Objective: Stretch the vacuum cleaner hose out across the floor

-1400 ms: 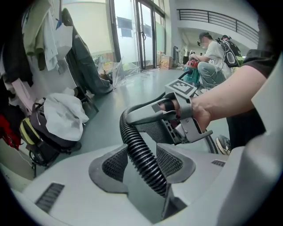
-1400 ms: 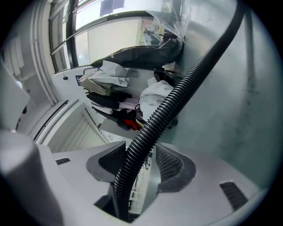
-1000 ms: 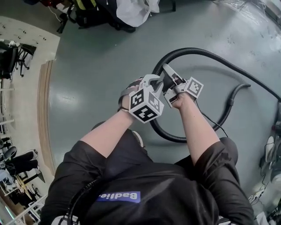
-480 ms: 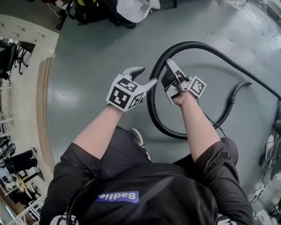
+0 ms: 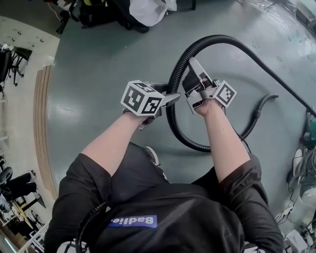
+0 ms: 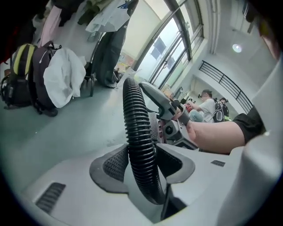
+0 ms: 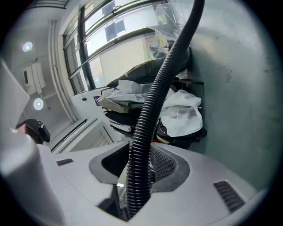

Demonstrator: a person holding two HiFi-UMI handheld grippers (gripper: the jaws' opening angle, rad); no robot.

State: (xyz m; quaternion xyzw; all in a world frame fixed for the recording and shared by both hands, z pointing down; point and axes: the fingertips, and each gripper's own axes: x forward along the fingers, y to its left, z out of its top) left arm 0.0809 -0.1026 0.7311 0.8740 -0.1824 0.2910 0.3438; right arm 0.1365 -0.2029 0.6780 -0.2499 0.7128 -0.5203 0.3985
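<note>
Hose [image 5: 217, 37] loops over bare grey floor [image 5: 98, 64]; bags [image 5: 106, 12] line the far edge.

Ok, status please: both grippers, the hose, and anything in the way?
Left gripper just opened, hose loose between jaws. Right gripper just closed, shut on hose. Hose looped, not yet stretched. Bags at far floor edge.

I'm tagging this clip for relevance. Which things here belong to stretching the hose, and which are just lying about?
Job: vacuum hose; left tongs, just opened, jaws around the hose; right tongs, just closed onto the hose.
Lying about: backpack; white cloth beside it.
</note>
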